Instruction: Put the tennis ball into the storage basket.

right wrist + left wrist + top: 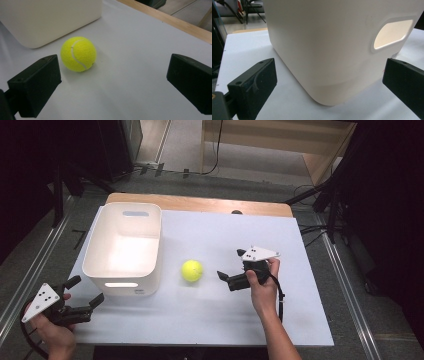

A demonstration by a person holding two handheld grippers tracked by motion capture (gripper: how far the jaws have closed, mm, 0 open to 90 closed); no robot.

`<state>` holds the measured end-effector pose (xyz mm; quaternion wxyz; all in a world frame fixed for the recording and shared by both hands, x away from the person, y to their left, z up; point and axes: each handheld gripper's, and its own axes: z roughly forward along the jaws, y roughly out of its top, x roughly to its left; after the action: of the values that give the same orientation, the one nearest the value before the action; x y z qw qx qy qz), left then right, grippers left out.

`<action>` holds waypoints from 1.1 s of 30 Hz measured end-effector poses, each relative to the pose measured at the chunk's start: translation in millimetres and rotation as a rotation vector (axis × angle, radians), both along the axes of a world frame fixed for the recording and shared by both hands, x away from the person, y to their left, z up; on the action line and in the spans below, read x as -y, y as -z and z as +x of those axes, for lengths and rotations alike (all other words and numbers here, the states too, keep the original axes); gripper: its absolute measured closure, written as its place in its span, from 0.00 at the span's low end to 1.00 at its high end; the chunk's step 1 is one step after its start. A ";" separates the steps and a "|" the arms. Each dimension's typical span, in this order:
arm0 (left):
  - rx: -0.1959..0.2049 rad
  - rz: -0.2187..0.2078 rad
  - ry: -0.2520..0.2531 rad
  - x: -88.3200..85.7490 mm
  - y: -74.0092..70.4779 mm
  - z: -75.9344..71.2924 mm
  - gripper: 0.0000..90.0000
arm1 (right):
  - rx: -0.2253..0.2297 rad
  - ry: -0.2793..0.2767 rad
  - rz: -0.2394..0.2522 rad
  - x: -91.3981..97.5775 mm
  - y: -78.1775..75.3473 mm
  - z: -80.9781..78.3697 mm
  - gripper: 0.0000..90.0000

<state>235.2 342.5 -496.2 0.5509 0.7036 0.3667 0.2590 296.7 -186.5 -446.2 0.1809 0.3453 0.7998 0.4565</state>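
— Where's the ball?

— The tennis ball [192, 271] sits on the white counter [225, 315], about mid-width, just right of the white bin [125, 251] and apart from it. In my right gripper view the tennis ball [78, 54] lies ahead of my jaws, nearer the left one, with the bin's rounded corner [50, 22] behind it.

— Which way does it point?

— It's round, so it has no long axis to speak of. Its white seam curves down the face turned toward my right hand, running roughly top to bottom.

— Your right hand-held gripper?

— My right hand-held gripper [229, 267] is to the right of the ball, near it but not touching, jaws spread wide and aimed left at it. Nothing is between them; it is released. My right hand [264, 282] wraps its body, with the grey plate on top.

— And the left one?

— My left hand-held gripper [85, 293] hovers at the near left corner of the counter, jaws parted and empty, pointing at the bin's near corner. In its own view the bin [332, 50] rises close in front, its handle slot to the right, and the jaws stand either side of that corner without touching it.

— What lies beyond?

— The counter's wooden far edge [200, 204], then grey floor [165, 180].
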 end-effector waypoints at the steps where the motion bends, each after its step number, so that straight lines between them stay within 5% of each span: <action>1: 0.000 0.001 0.000 0.0 0.0 0.0 0.00 | 0.000 0.000 0.000 0.0 0.0 0.0 0.00; 33: -0.002 0.000 0.002 -0.6 -0.4 -0.6 0.00 | -0.068 -0.102 -0.038 -44.5 7.0 24.1 0.00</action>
<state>234.6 343.1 -495.9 0.5510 0.7041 0.3663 0.2577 320.8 -141.9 -453.3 0.1366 0.3162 0.8305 0.4378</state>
